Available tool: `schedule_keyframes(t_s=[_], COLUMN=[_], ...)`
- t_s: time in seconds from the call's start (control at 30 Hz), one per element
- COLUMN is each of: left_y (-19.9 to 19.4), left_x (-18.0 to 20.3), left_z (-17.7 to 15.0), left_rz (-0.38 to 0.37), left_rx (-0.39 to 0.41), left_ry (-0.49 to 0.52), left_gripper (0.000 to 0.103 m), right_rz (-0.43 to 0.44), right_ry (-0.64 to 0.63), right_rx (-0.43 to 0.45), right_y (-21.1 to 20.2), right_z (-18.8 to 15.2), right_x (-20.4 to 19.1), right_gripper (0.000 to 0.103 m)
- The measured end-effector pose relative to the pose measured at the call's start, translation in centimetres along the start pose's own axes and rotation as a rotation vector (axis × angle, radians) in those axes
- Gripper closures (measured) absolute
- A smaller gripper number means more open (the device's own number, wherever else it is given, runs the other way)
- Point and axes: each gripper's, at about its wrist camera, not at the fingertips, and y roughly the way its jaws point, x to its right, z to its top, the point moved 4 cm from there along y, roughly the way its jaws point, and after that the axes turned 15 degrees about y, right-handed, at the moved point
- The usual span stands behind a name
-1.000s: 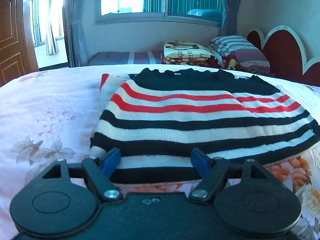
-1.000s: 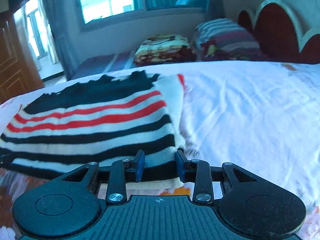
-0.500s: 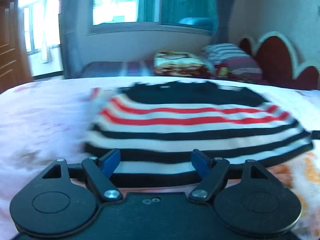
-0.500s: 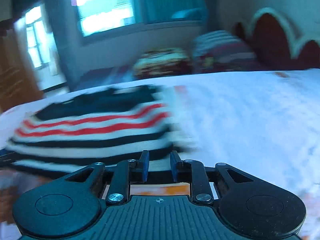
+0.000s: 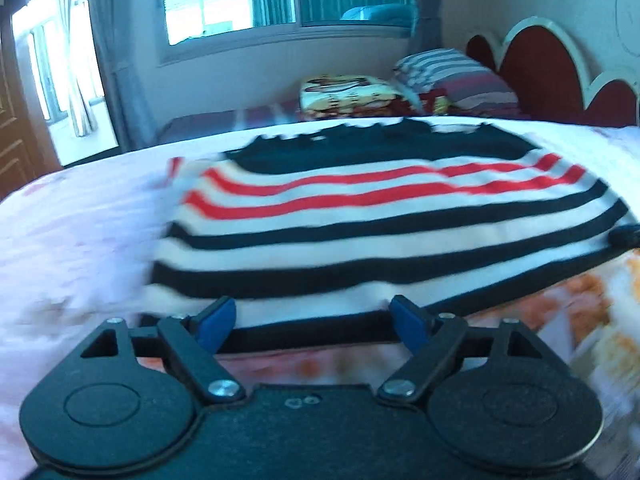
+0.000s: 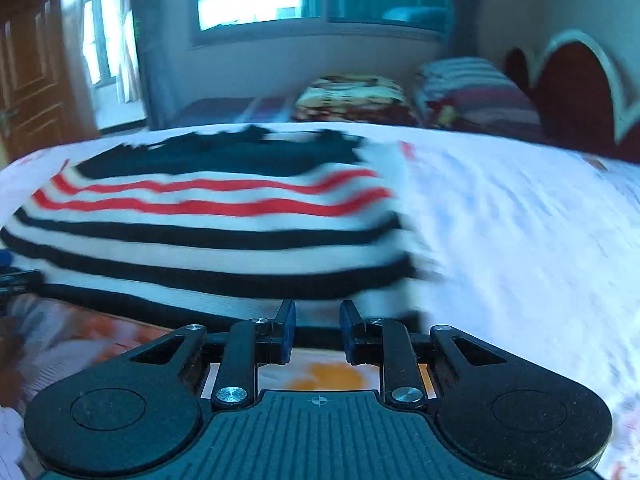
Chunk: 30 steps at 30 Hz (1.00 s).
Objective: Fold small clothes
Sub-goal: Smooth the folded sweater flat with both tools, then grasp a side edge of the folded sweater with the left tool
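- The black, white and red striped knitted sweater [image 5: 384,216] lies flat on the pale floral bedsheet [image 5: 72,240], its black hem nearest both cameras.
- Compared with a second ago, both views have closed in on that hem and both are blurred now, so the hands are moving in for a grasp.
- The left gripper [image 5: 312,320] has its blue-padded jaws spread wide, as before, straddling the hem near the garment's left corner and holding nothing.
- The right gripper [image 6: 318,328] has narrowed its jaws since a second ago; a clear gap remains, and no cloth sits between them.
- To my eye the fold has not begun: both hem corners must be pinched first.
- The sweater's right edge [image 6: 404,240] ends just past the right gripper, with open white sheet beyond it.
- The far neckline lies well short of the striped pillow [image 5: 456,80] and patterned folded blanket [image 5: 348,94], leaving room to carry the hem forward.
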Motion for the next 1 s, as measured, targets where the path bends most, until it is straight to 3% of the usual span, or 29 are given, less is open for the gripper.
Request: schedule_keyframes(t_s=[0.2, 0.3, 0.37, 0.67, 1.0], left_y=[-0.3, -0.3, 0.1, 0.4, 0.5], left_x=[-0.6, -0.7, -1.2, -1.6, -2.2], left_z=[0.6, 0.6, 0.0, -0.2, -0.1], left_rz=[0.004, 0.061, 0.041, 0.028, -0.020], left_rx=[-0.001, -0.025, -0.034, -0.031, -0.052], left_ry=[-0.031, -0.008, -0.040, -0.052, -0.042], left_gripper=[0.018, 0.019, 0.017, 0.016, 0.016], right_rz=[-0.011, -0.012, -0.060, -0.076, -0.071], right_ry=[-0.034, -0.020, -0.033, -0.069, -0.069], right_rx=[0.003, 0.048, -0.024, -0.024, -0.100], right_y=[-0.6, -1.4, 0.0, 0.5, 1.3], right_z=[0.8, 1.2, 0.5, 0.5, 1.6], right_x=[-0.3, -0.3, 0.0, -0.1, -0.1], right_gripper=[0.080, 0.080, 0.081, 0.080, 0.079])
